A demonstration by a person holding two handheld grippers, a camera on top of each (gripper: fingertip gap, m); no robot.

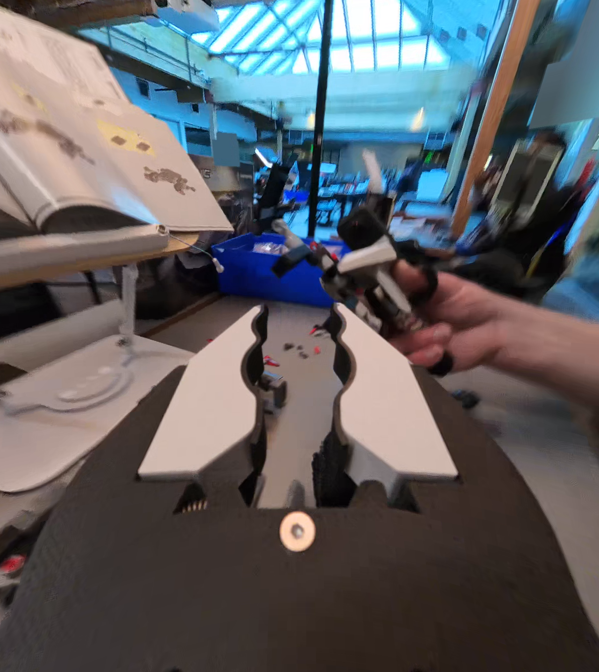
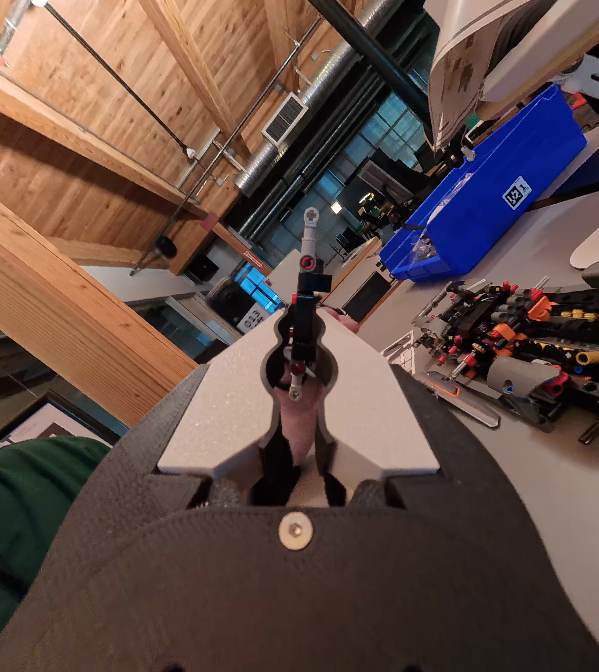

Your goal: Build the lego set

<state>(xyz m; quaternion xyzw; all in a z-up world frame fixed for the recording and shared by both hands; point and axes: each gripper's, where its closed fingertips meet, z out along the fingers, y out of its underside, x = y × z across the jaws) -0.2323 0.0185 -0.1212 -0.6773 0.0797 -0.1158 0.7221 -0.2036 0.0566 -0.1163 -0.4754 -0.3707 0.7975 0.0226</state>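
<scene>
Risk here: right gripper clamps a small black sub-assembly high above the table, tilted; a slip drops it. Left gripper hovers, fingers apart, empty, over loose pieces.

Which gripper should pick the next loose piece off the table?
Left. The left gripper is open and empty, aimed at the loose pieces on the table. The right gripper is shut on the small black subassembly.

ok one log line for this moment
left gripper: open, empty | right gripper: shut on small lego piece | big lego model: on table | blue bin: behind it
</scene>
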